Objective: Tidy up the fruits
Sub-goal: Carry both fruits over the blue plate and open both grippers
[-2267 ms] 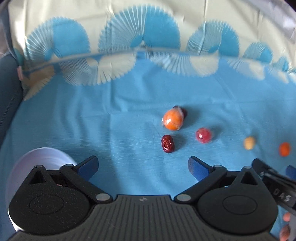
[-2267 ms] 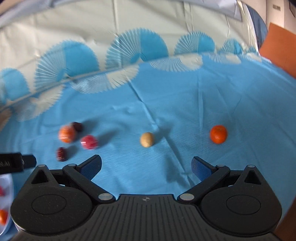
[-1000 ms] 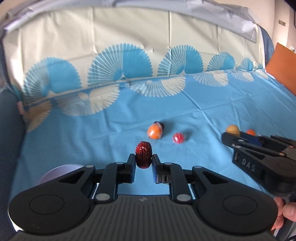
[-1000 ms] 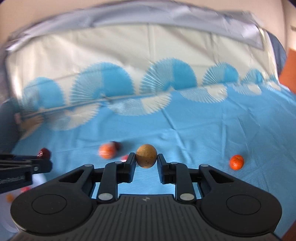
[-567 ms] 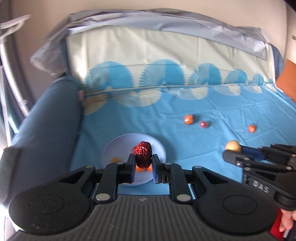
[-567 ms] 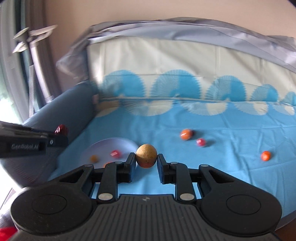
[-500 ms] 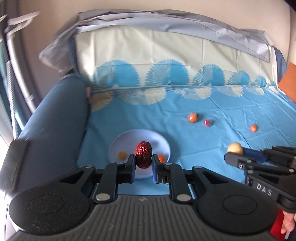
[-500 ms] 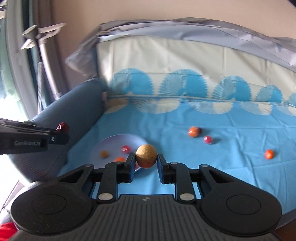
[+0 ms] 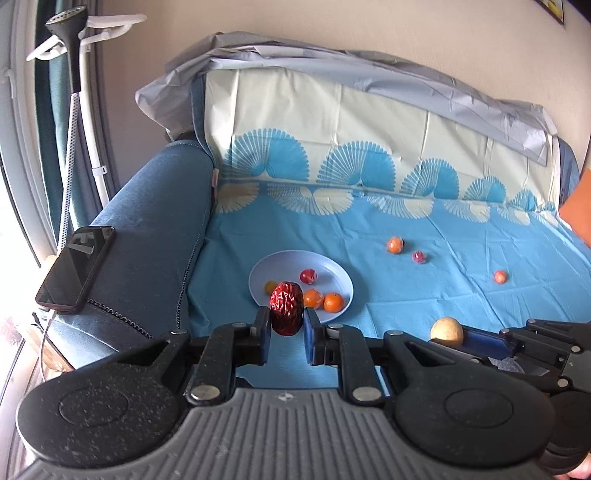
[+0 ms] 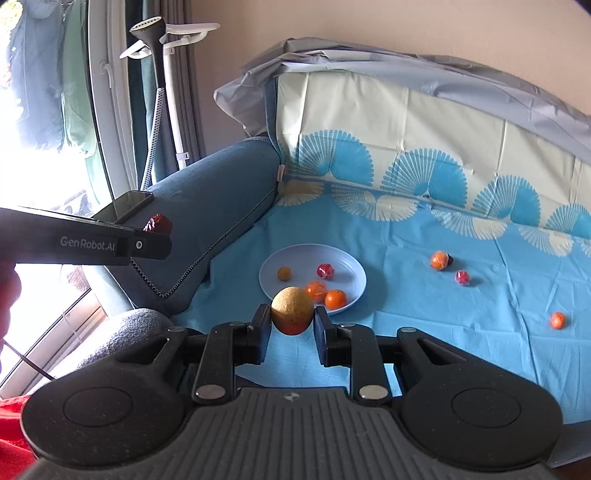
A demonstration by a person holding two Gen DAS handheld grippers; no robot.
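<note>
The left tongs (image 9: 286, 332) are clamped on a wrinkled, glossy dark red date (image 9: 287, 308), and the right tongs (image 10: 291, 332) pinch a round, matte tan fruit (image 10: 291, 311) with a rough skin; both are held in the air above the near edge of a sofa seat. A smooth, round, pale blue plate (image 9: 334, 266) lies on the seat near the armrest and holds four pieces: two orange citrus fruits (image 9: 333, 301), one small yellowish ball and one red piece in shiny wrapping. Farther along the seat lie three more, well apart from the plate: an orange one (image 9: 394, 244) touching something dark, a red wrapped one (image 9: 419, 257) just beside it, and a small orange one (image 9: 500, 276) alone. The seat and backrest are covered by a thin, creased sheet (image 9: 406, 295), bright blue with cream and fan-shaped prints. The armrest (image 9: 155, 229) is blue denim-like fabric, with one dark phone (image 9: 75, 267) lying on it. A white stand with a dark steamer head (image 9: 70, 22) rises by the window.
</note>
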